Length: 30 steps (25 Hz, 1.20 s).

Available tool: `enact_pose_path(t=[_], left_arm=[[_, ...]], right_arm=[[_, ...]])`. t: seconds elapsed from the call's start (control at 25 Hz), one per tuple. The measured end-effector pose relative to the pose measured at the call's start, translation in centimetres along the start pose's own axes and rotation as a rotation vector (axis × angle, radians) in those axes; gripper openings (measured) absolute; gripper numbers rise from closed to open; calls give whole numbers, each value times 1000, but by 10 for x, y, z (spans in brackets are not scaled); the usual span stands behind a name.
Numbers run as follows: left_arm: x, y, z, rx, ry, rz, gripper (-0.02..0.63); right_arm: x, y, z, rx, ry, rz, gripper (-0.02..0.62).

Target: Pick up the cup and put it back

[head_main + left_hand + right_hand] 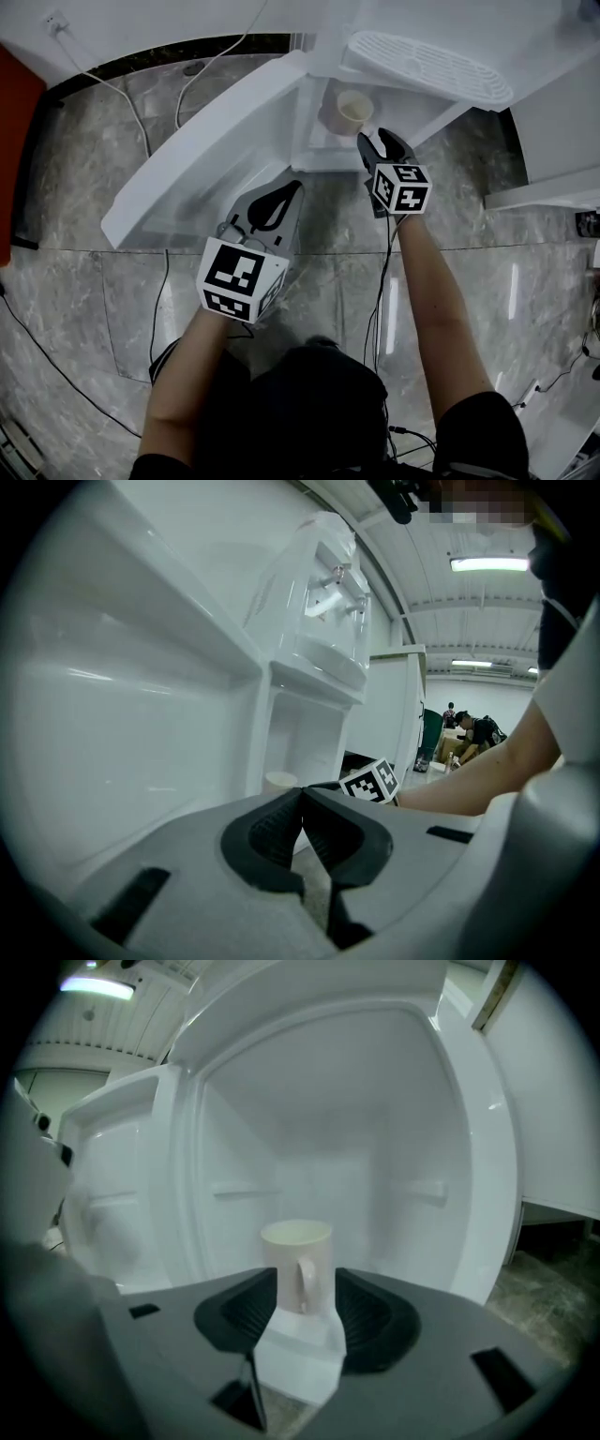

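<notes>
Now my right claw (380,141) stands wide and empty, lined up to straddle the cup (296,1265), which sits upright toward the left edge of the open cabinet (394,1129) floor, while my left claw (302,797) waits closed by the door (202,164).

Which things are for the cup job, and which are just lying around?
For the job:
- cup, standing in the open white cabinet
- right gripper, fingers open, pointing at the cup

Just lying about:
- left gripper, shut and empty
- cables on the floor
- slotted white tray up top
</notes>
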State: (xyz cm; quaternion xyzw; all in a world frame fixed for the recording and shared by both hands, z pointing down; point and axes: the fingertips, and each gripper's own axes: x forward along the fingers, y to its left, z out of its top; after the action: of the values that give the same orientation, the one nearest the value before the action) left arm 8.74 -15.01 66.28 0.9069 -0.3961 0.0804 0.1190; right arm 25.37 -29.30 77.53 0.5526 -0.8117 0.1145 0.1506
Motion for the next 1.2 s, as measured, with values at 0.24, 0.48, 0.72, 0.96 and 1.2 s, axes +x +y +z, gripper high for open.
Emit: enact_pose_path(t=[0.24, 0.48, 0.72, 0.96, 1.2], left_arm=[[1, 4, -7, -12, 1, 16, 9], [3, 5, -14, -15, 14, 13, 9], [2, 9, -20, -22, 24, 11, 9], [-2, 8, -19, -1, 33, -16, 9], [-16, 10, -12, 6, 27, -56, 9]], right_arm=[[17, 5, 2, -20, 28, 44, 170], [25, 9, -2, -90, 62, 56, 148], [29, 15, -2, -143, 86, 44, 50], [23, 21, -1, -188, 73, 15, 46], [5, 29, 5, -182, 67, -21, 44]])
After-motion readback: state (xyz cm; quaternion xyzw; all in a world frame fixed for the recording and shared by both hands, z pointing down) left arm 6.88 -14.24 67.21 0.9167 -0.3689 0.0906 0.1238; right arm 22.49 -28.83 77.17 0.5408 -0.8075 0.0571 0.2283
